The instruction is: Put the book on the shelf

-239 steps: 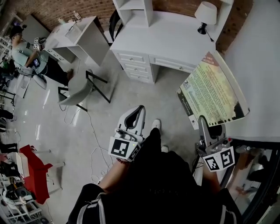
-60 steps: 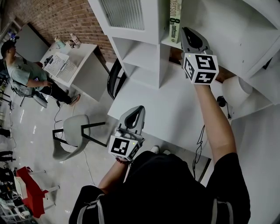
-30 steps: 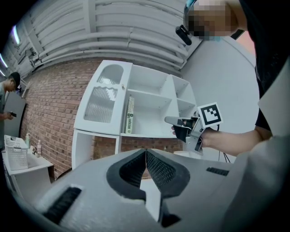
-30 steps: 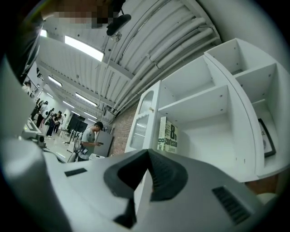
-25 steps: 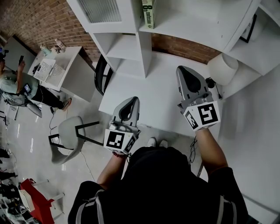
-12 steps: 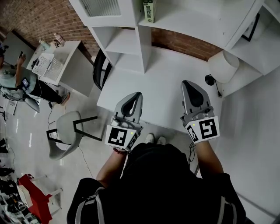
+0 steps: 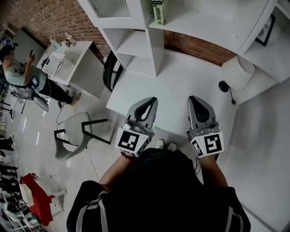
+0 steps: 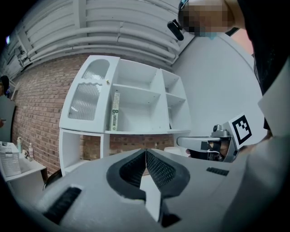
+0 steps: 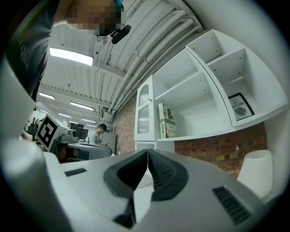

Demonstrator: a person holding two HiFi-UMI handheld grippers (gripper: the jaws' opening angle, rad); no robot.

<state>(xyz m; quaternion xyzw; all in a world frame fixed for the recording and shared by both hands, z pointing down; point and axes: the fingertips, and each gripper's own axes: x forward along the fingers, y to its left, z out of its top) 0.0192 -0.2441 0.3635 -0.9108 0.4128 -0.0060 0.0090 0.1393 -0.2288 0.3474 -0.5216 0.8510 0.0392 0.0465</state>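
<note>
Since a couple of seconds ago the right hand-held gripper (image 7: 197, 100) has come down from the shelf unit (image 7: 204, 28) and now hangs level with the left hand-held gripper (image 7: 151, 102), the two side by side above the near edge of the white tabletop (image 7: 172, 86).

One book (image 7: 158, 12) stands upright on the shelf, against the divider at the left side of its compartment, well apart from both hand-held grippers. Beside that compartment a smaller one holds one framed picture (image 7: 268, 29). One white lamp (image 7: 238, 72) stands on the tabletop at the right, under the shelf. One grey chair (image 7: 72, 136) stands on the floor to the left, and beyond it one person (image 7: 20, 74) sits at another desk. Nothing lies between the hand-held grippers and the book.

In the left gripper view the jaws are pressed together with nothing between them. The right gripper view shows the same: jaws closed, empty, touching nothing.
</note>
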